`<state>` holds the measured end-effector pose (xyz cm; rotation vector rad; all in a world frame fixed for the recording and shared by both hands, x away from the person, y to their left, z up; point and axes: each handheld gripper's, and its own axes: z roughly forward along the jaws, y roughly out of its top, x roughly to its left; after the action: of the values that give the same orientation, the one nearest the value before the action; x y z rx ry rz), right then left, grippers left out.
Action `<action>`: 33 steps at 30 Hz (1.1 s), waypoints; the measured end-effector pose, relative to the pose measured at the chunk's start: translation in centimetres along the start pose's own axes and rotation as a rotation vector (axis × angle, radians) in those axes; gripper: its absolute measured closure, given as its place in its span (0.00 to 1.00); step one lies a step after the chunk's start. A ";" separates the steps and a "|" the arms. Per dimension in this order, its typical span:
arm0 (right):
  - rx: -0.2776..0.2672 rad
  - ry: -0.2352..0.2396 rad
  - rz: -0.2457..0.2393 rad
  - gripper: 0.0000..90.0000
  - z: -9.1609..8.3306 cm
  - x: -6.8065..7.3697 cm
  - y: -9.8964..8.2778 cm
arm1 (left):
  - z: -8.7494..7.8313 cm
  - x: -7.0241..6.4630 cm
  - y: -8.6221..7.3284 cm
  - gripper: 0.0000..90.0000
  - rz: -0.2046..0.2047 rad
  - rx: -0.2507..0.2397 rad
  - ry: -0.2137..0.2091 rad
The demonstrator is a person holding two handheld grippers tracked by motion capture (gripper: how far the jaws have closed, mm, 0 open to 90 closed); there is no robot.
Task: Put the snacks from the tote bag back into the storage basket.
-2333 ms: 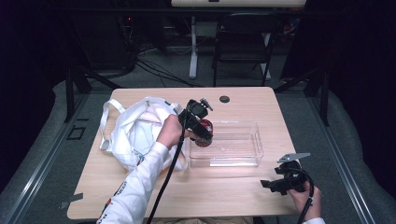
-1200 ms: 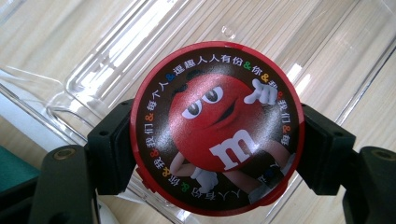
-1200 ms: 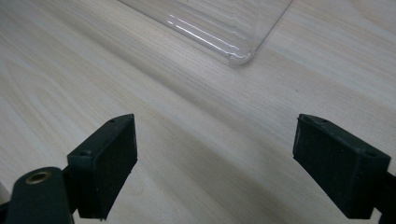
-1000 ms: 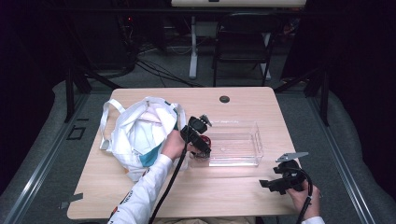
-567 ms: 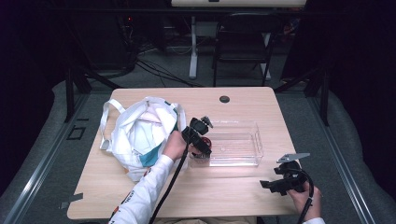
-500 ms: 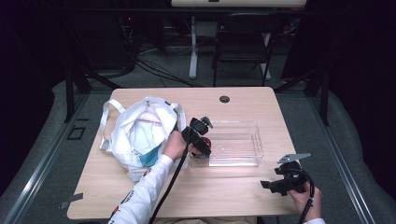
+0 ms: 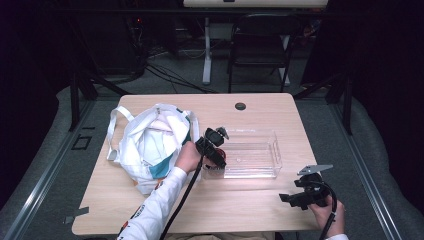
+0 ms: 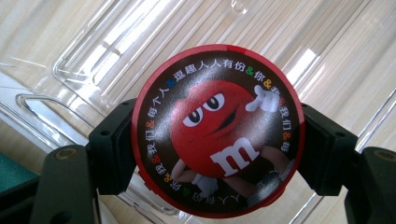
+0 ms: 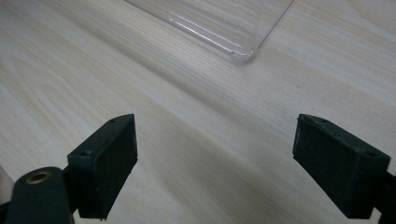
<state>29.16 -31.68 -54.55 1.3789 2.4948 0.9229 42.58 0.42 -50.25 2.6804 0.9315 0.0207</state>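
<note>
My left gripper [image 8: 217,154] is shut on a round red candy tin [image 8: 218,130] whose lid shows a red cartoon candy figure. It holds the tin inside the left end of a clear plastic tray [image 7: 252,155], just above the ribbed tray floor [image 8: 154,32]. In the high view the left gripper [image 7: 216,159] sits at the tray's left wall. My right gripper [image 9: 215,163] stands open over bare wood near the table's front right, nothing between its jaws; the right gripper [image 7: 290,199] points left, and a tray corner [image 9: 243,51] lies ahead of it.
A white cloth bag [image 7: 150,145] with teal print lies open at the table's left. A small dark round grommet [image 7: 240,106] sits in the tabletop at the back. A folding chair [image 7: 260,45] stands beyond the table.
The left gripper has come down and slightly toward the front, lowering the tin into the tray's left end. The right gripper has stayed where it was.
</note>
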 end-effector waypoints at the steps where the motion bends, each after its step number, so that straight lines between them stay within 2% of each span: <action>1: 0.000 -0.004 0.000 0.15 0.0 0.0 0.0 | 0.0 0.0 0.0 0.28 0.000 0.000 0.001; 9: 0.002 0.002 0.004 0.15 0.0 0.0 0.0 | 0.1 -0.3 0.0 0.28 -0.011 -0.002 0.013; 11: 0.002 0.002 0.004 0.15 0.0 0.0 0.0 | -0.1 -0.3 0.1 0.27 -0.003 -0.005 0.008; 13: 0.002 -0.001 0.004 0.15 0.0 0.0 0.0 | -0.3 -0.4 0.1 0.25 -0.015 -0.027 0.009; 17: 0.002 0.000 0.004 0.15 0.0 0.0 0.0 | -1.2 -0.6 0.3 0.21 -0.008 -0.053 0.011; 21: 0.000 0.002 0.005 0.15 -0.1 0.0 0.0 | -2.5 -0.8 0.5 0.17 0.000 -0.094 0.009; 25: -0.001 -0.002 0.006 0.15 -0.1 0.0 0.0 | -4.1 -0.9 0.7 0.16 0.009 -0.129 0.028; 31: -0.003 0.001 0.008 0.15 -0.1 0.0 0.0 | -7.1 -0.6 0.2 0.12 0.016 -0.172 0.076; 33: -0.002 0.000 0.007 0.15 -0.1 0.0 0.0 | -8.2 -0.2 -0.2 0.11 0.017 -0.186 0.104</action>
<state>29.14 -31.69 -54.47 1.3885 2.4897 0.9259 41.40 2.74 -42.49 2.5349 0.8906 0.2406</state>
